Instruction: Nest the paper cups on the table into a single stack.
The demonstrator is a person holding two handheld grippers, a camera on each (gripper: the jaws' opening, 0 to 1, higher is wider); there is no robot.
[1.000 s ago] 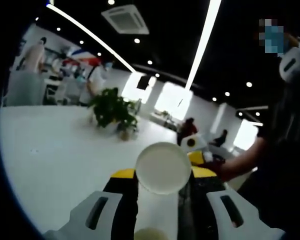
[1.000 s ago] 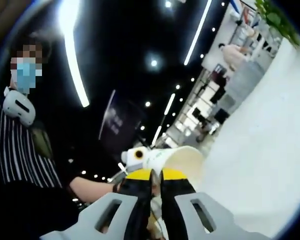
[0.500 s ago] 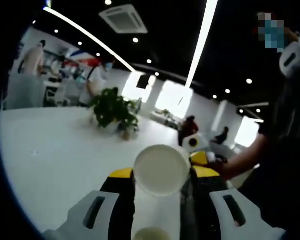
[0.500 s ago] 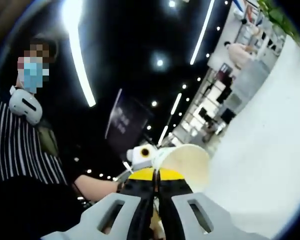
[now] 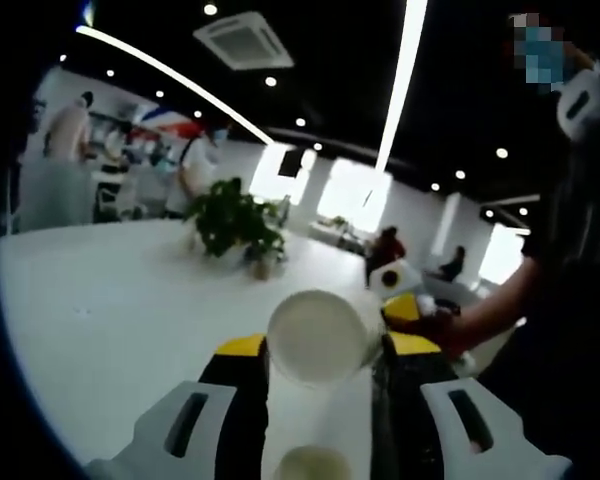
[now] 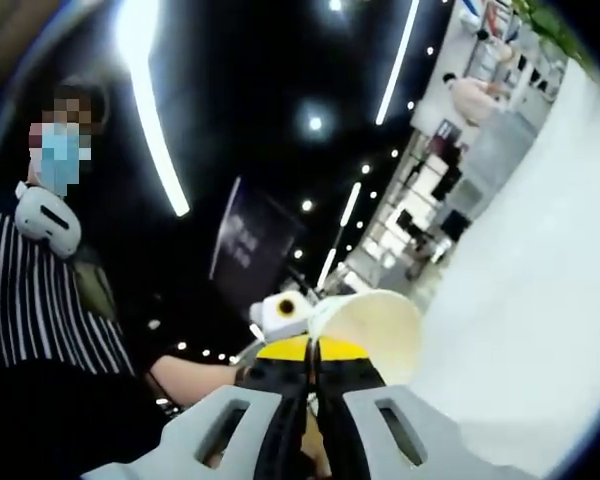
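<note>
A white paper cup (image 5: 318,340) lies along my left gripper (image 5: 320,365), its round end facing away from me. The yellow-tipped jaws are shut on its sides. A second round cup edge (image 5: 308,466) shows at the bottom between the jaws. My right gripper (image 5: 408,312) comes in from the right, close beside that cup. In the right gripper view, the right gripper (image 6: 315,352) is shut on the wall of a paper cup (image 6: 372,322), whose cream inside shows. Both are raised above the white table (image 5: 100,320).
A potted plant (image 5: 236,226) stands far back on the table. A person in a striped shirt (image 6: 50,310) holds the grippers, with an arm (image 5: 500,310) at the right. More people and desks stand in the room beyond. The table surface (image 6: 540,300) stretches to the right.
The right jaws, a little apart one second ago, have shut tight on the cup wall. Both views have shifted slightly. The left gripper's hold looks the same.
</note>
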